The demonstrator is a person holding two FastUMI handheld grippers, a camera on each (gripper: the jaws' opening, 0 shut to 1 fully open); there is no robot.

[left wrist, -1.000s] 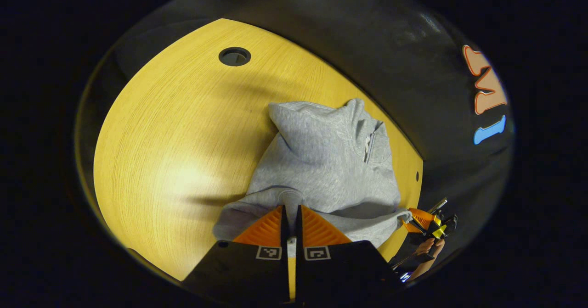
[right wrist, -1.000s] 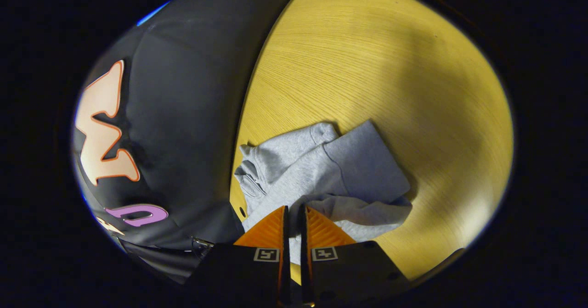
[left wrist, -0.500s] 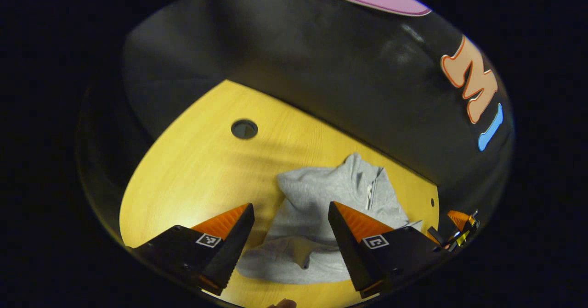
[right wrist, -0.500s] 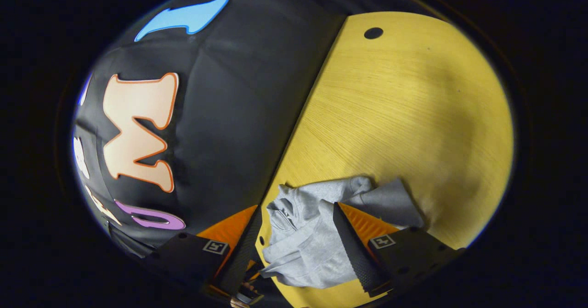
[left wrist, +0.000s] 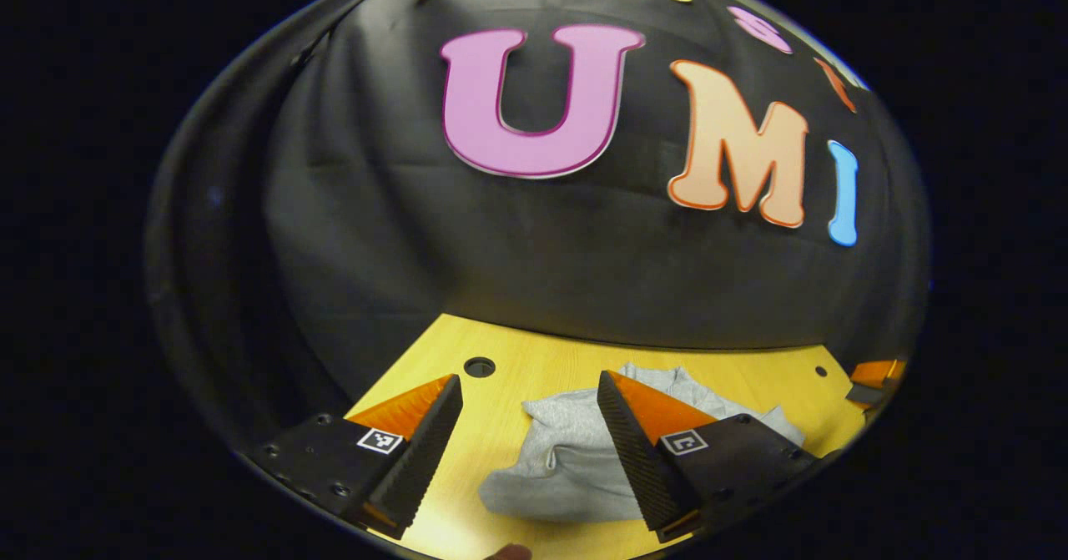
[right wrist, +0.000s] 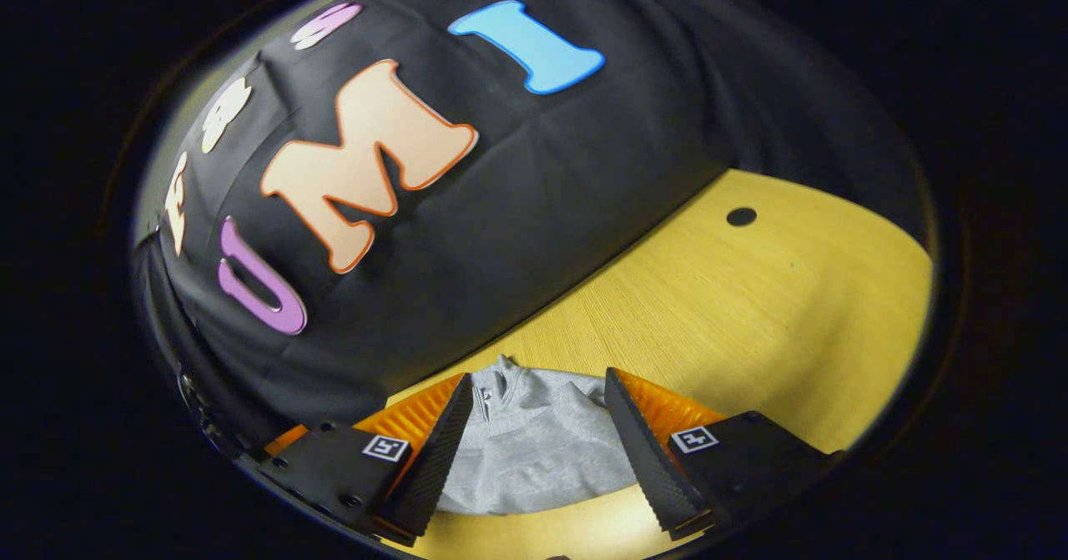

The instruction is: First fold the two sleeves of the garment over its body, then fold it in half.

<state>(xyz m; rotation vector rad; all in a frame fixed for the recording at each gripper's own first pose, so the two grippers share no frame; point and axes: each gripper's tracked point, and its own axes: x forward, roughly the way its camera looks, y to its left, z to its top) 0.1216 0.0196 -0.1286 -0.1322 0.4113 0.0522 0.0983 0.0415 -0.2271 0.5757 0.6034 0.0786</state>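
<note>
Lying folded on the yellow wooden table [left wrist: 501, 447], the grey garment [left wrist: 576, 460] faces both gaping tools.

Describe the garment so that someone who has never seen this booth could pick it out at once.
Start at the yellow wooden table that runs along the black cloth wall. Near its wall-side edge lies the grey sweatshirt, folded into a soft bundle. It is the one cloth thing on the table, pale grey with a short zip at the collar.
</note>
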